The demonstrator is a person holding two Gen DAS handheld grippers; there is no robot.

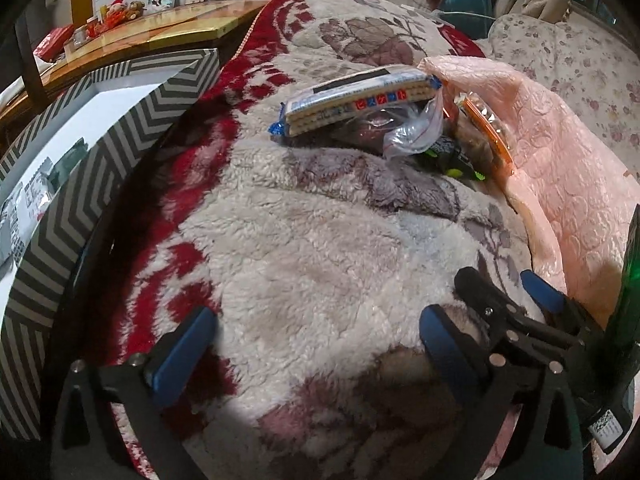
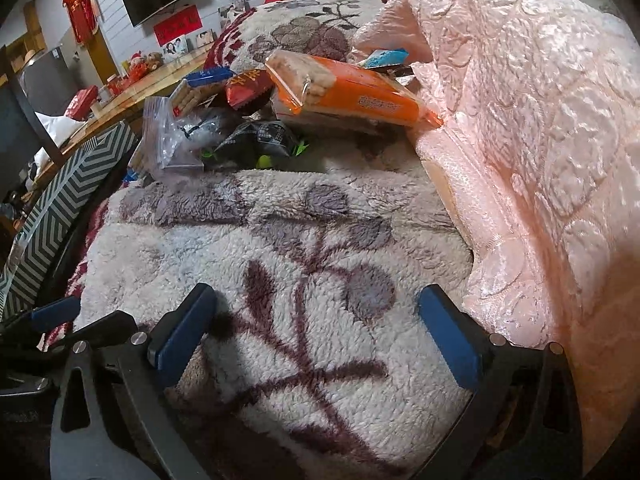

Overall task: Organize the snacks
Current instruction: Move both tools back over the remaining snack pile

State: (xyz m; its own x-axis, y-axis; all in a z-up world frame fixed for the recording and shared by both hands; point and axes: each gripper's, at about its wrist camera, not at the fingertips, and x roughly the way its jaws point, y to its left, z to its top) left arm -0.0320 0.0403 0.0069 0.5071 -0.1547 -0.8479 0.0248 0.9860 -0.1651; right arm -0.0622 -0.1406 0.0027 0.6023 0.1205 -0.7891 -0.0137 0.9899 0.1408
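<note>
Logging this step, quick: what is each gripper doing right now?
Left gripper: open, holding nothing, over the blanket.
Right gripper: open, holding nothing, short of the snack pile.

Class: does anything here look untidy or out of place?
Yes. The snacks lie heaped on the fleece blanket: the orange packet tilts across others, and the biscuit pack perches on a clear zip bag.
</note>
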